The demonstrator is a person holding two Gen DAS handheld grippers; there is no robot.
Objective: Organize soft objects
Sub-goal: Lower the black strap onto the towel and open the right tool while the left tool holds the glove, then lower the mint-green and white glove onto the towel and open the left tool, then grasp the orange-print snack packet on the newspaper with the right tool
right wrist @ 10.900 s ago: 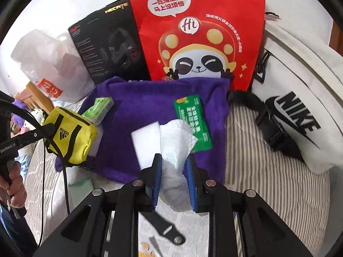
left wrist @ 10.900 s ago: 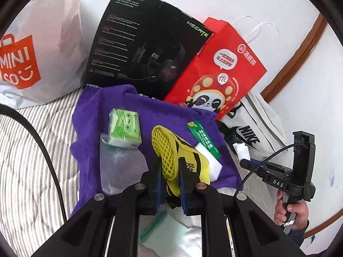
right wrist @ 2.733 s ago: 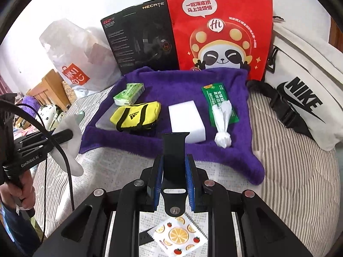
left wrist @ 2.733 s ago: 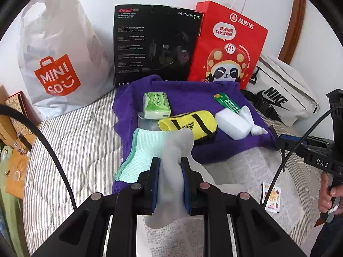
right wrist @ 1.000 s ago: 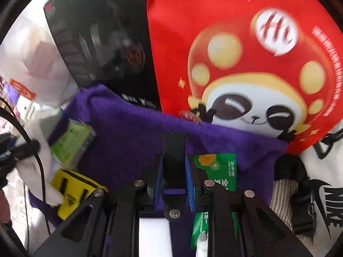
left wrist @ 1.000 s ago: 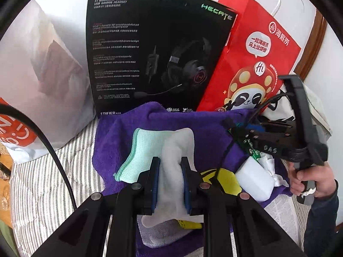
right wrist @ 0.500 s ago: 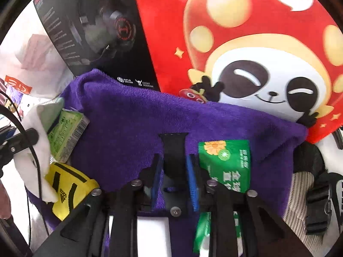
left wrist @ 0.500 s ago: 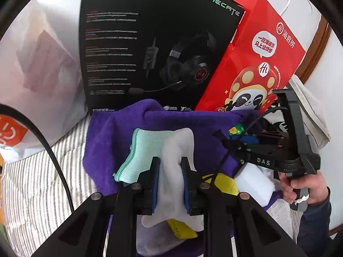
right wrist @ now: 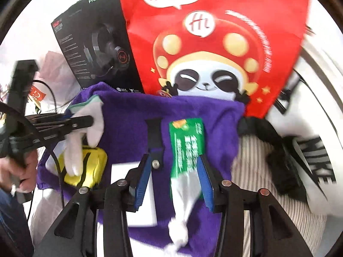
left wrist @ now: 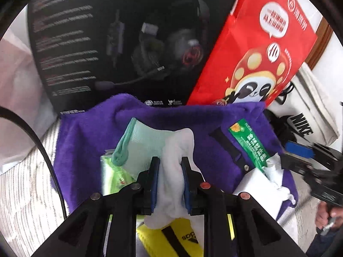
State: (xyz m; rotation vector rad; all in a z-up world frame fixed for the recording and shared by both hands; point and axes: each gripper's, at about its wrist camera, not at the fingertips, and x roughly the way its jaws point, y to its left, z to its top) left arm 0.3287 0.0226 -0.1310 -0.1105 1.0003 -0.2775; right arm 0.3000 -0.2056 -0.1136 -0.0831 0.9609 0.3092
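My left gripper is shut on a white and mint-green cloth and holds it over the purple towel. On the towel lie a green tissue pack, a yellow Adidas pouch, a white sponge block, a green sachet, a twisted white tissue and a black strap. My right gripper is open just behind the black strap, which lies flat on the towel beside the green sachet. The left gripper with the cloth shows at the left.
A black headset box, a red panda paper bag and a white plastic bag stand behind the towel. A white Nike bag lies at the right. The towel rests on striped bedding.
My right gripper has opened and let go of the black strap, which now lies on the towel, and has drawn back. My left gripper has moved forward over the towel with the cloth.
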